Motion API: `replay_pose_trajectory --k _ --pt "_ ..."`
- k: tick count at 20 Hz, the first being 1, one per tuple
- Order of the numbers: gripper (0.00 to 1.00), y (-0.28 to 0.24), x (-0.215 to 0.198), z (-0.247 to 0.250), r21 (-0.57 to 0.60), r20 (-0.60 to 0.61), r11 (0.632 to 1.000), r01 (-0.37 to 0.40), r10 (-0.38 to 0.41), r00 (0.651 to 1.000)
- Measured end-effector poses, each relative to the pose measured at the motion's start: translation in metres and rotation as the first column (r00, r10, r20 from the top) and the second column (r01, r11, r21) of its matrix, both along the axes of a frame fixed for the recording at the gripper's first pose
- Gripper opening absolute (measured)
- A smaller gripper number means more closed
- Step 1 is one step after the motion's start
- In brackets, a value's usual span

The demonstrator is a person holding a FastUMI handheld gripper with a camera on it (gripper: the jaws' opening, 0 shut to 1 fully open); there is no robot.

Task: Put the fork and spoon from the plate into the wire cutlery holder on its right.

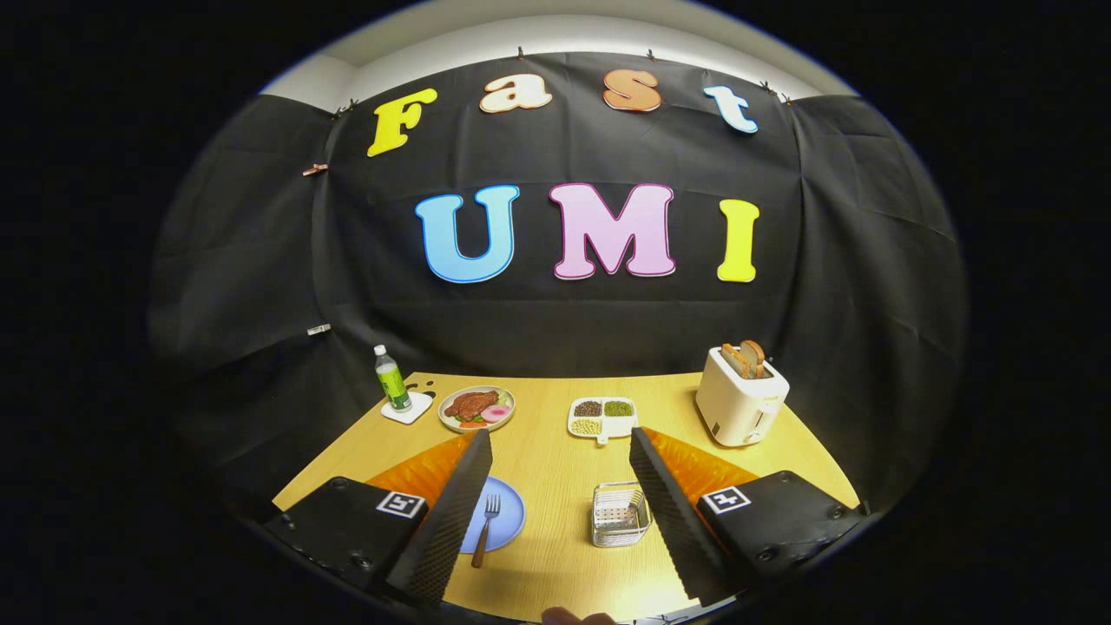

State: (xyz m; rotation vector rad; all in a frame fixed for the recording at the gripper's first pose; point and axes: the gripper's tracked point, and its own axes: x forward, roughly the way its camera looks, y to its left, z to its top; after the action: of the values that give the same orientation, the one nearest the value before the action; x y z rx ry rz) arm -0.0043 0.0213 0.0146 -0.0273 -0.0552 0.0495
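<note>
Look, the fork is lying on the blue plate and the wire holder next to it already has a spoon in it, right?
Not quite. In the gripper view the fork does lie on the blue plate, but the wire holder beside it looks empty. The open gripper hangs above both.

Bottle on coaster, meat plate, bean tray, toaster (w/ bread) along table's far edge.

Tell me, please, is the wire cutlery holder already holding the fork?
No, the fork lies on the blue plate beside one finger of the open tool, while the wire cutlery holder stands apart by the other.
</note>
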Motion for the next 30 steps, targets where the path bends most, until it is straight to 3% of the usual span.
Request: replay_pose_trajectory --k 8,15,18,21,30 --pt "0.99 0.002 0.014 -0.019 -0.011 -0.066 1.000 -0.014 0.013 0.998" --pt "0.99 0.051 0.048 -0.074 -0.079 -0.245 0.989 -0.123 0.101 0.964" --pt "1.00 0.081 0.061 -0.106 -0.083 -0.350 0.975 -0.205 0.164 0.922" --pt "1.00 0.098 0.078 -0.144 -0.111 -0.439 0.963 -0.245 0.174 0.881" --pt "1.00 0.121 0.119 -0.253 -0.141 -0.681 0.929 -0.341 0.160 0.715"
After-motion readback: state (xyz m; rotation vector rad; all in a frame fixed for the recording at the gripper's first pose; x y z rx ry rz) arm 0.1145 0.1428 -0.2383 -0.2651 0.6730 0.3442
